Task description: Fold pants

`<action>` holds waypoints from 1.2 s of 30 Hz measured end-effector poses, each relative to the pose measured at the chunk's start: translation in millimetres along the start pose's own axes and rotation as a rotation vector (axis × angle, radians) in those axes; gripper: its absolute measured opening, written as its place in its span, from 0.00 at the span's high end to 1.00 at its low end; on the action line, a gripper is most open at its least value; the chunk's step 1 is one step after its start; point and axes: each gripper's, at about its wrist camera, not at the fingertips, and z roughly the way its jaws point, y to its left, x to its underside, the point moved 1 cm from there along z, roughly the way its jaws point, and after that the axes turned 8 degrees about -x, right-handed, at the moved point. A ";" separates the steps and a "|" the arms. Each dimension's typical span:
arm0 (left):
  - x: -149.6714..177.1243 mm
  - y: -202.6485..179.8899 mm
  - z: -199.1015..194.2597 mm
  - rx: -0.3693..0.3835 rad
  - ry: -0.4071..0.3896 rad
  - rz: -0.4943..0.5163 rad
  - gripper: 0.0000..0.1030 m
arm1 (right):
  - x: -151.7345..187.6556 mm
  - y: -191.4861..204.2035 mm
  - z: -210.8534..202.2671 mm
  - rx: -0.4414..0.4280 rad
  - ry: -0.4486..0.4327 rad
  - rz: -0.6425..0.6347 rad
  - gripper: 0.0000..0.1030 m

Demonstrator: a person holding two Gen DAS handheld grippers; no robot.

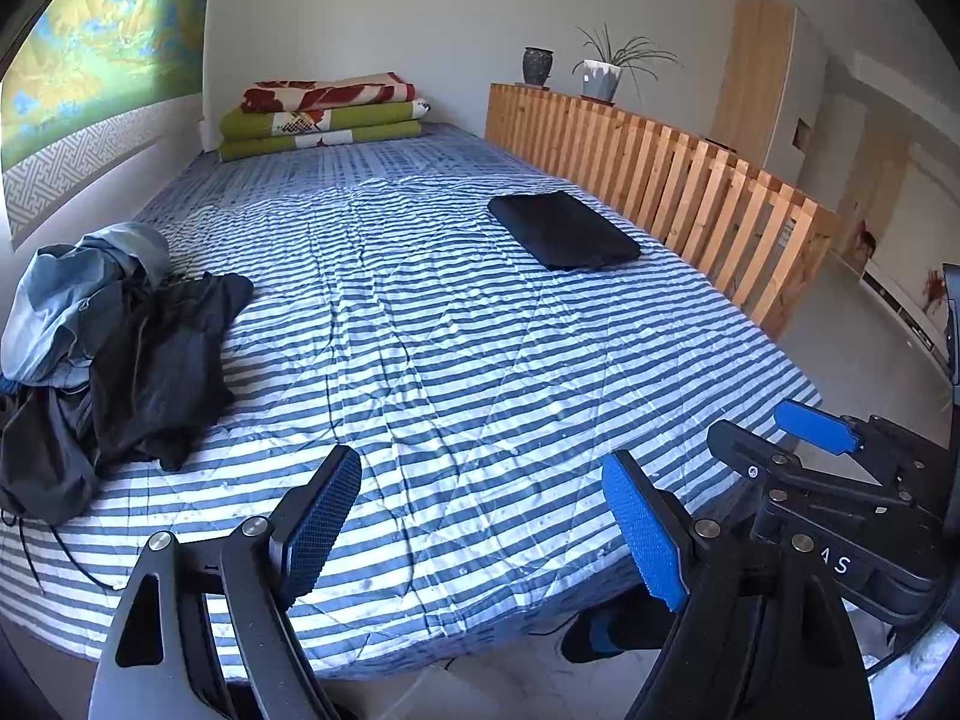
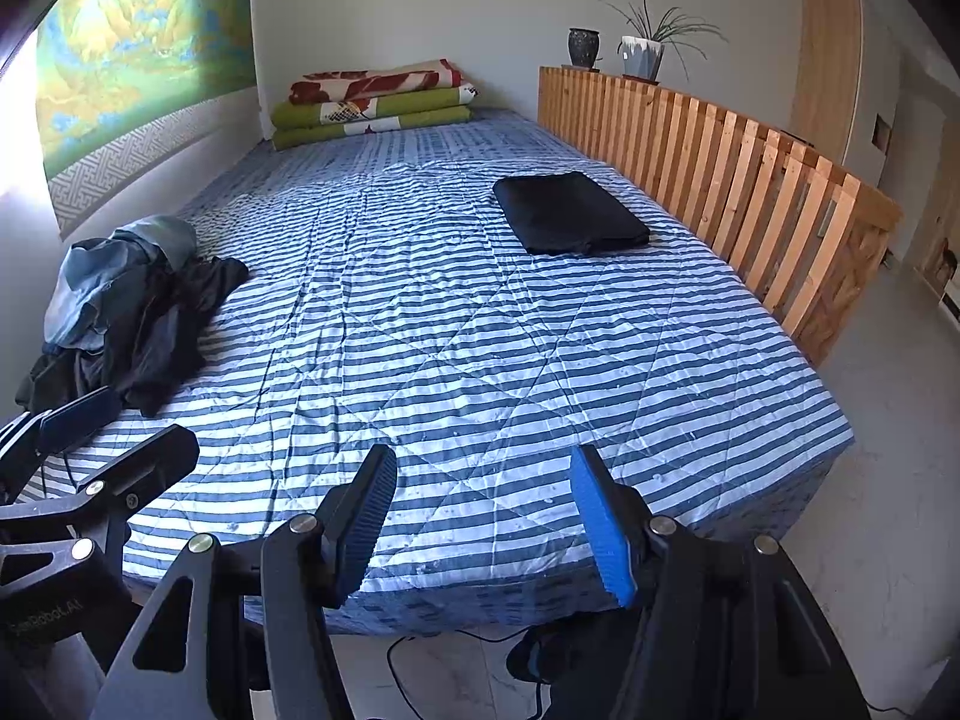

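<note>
Striped blue-and-white quilt covers the bed in front of me. I hold both tools above the near edge of the bed, angled down toward it.

Left tool: jaws spread wide, nothing between them, no contact with the quilt. Right tool: jaws parted somewhat less than the left, also empty. In the left view the right tool appears at the near right; in the right view the left tool appears at the near left. The two are side by side and apart.

Folded black pants lie flat on the far right part of the quilt, just beside the wooden slat rail but not touching it. They are well apart from both tools.

Pile of unfolded clothes sits at the left edge of the bed: a dark garment spread toward the middle, a light blue garment bunched on top at the far side. It is near my left tool but untouched.

Folded blankets, green and red-patterned, are stacked at the far end of the bed against the wall. Two pots stand on top of the rail, one with a plant.
</note>
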 end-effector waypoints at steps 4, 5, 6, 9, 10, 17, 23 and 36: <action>0.0 -2.0 1.2 -0.003 0.002 -0.003 0.17 | -0.3 1.0 2.1 -0.003 0.004 -0.001 0.45; 0.1 -2.1 1.3 -0.002 0.002 -0.003 0.17 | -0.2 1.5 3.1 -0.005 0.005 -0.002 0.45; 0.3 -2.1 1.7 -0.002 0.003 -0.004 0.17 | -0.1 2.0 3.9 -0.006 0.007 -0.004 0.45; 0.0 -1.4 2.9 -0.002 0.006 -0.006 0.17 | -0.2 3.7 6.0 -0.009 0.012 -0.006 0.45; 0.4 -1.5 3.1 -0.002 0.007 -0.005 0.17 | -0.4 3.8 6.4 -0.010 0.012 -0.005 0.45; 0.7 0.3 5.3 -0.004 0.010 -0.009 0.17 | -0.6 5.4 8.4 -0.012 0.013 -0.009 0.45; 0.7 0.8 6.0 -0.005 0.012 -0.009 0.17 | -1.2 9.7 11.8 -0.018 0.018 -0.013 0.45; -0.6 6.2 13.6 -0.035 0.016 -0.024 0.13 | -1.1 13.0 20.7 -0.022 0.030 -0.021 0.45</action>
